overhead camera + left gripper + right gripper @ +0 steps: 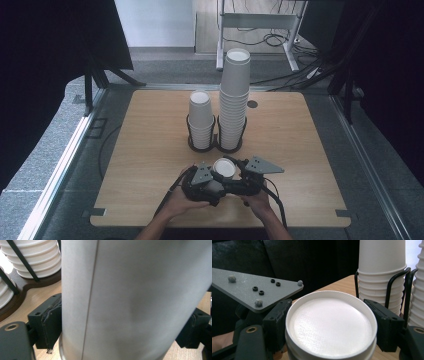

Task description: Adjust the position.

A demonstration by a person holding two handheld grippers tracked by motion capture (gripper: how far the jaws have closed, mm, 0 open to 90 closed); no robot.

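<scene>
Cup, upside down, sat low over the near surface, grasped by both grippers: right gripper at the base, left gripper lower. Light, thin paper, easily crushed; squeeze gently. Cup stacks stood beyond.

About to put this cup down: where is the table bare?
Bare wood lies left and right of the black wire cup rack, out to the wooden table edges. It is crowded between the rack and both grippers around the white paper cup.
</scene>
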